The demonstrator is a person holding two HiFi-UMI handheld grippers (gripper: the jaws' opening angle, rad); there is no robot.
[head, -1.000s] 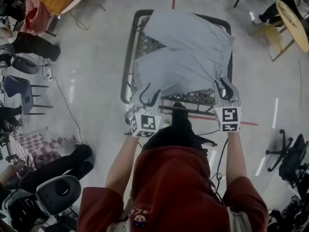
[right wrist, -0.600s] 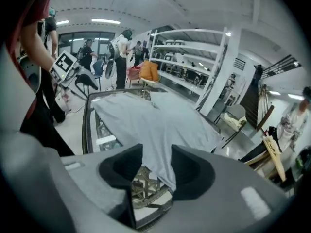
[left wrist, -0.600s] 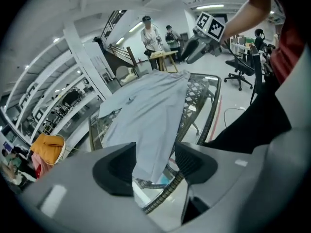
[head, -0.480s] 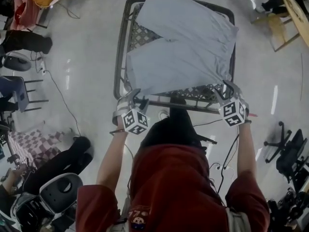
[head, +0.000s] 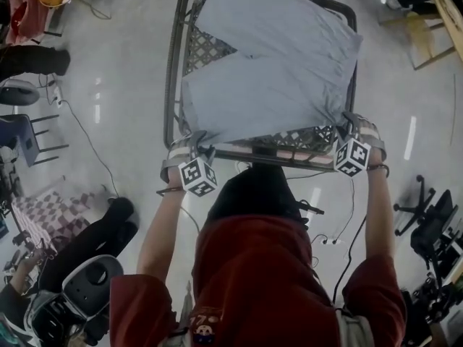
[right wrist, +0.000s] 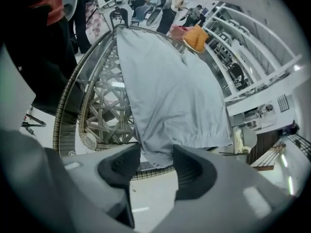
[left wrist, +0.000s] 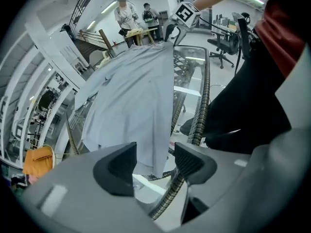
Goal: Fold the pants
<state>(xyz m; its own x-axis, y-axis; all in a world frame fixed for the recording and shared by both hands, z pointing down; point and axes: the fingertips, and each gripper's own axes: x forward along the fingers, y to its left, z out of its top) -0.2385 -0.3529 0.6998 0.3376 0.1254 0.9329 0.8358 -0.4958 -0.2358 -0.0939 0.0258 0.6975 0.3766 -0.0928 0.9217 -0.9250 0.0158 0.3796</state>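
Pants: light grey-blue cloth, matt, smooth, few soft creases. Table: woven wicker-like rim and lattice, rough; top clear, glossy. Floor: pale, polished, glossy reflections.

Pants lie spread across the table.

Red short-sleeved shirt, black-and-white marker cubes

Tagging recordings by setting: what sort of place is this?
Probably an open lab or office workspace: an office chair, people standing at a bench behind, and the pants spread on a wicker-rimmed table.
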